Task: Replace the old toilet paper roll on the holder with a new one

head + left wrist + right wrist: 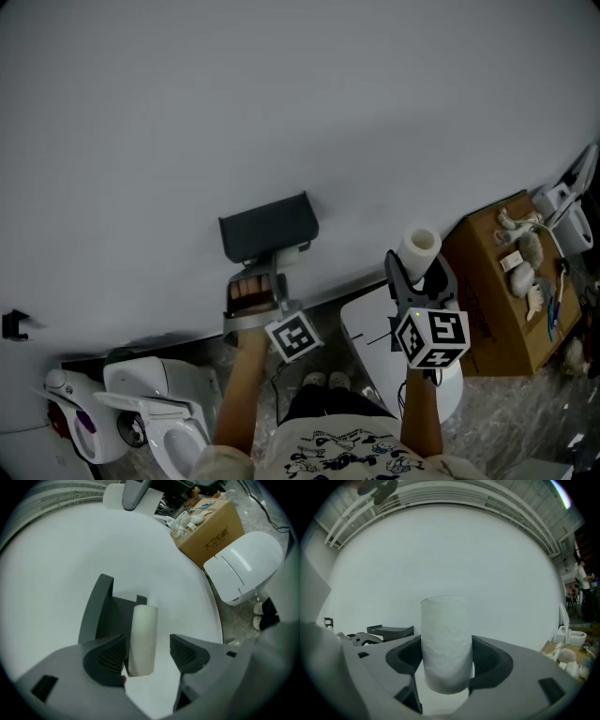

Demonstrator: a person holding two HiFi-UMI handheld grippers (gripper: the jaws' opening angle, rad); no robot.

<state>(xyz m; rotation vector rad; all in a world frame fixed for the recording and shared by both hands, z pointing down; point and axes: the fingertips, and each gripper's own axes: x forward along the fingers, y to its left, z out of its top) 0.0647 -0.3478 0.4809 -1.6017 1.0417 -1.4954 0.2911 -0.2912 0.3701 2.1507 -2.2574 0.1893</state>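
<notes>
At 12 o'clock on the wall, holder (pixel 268 228); just before it, old roll (pixel 143 639) between parted jaws of left gripper (pixel 147 651). At 1 o'clock, new roll (pixel 445 639) clamped in right gripper (pixel 446 660), above toilet (pixel 370 328). At 3 o'clock, beside toilet, cardboard box (pixel 492 281).

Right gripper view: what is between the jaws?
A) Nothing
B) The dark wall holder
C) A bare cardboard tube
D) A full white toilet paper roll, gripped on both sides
D: the toilet paper roll stands upright in the right gripper, with both jaws pressed against its sides.
</notes>
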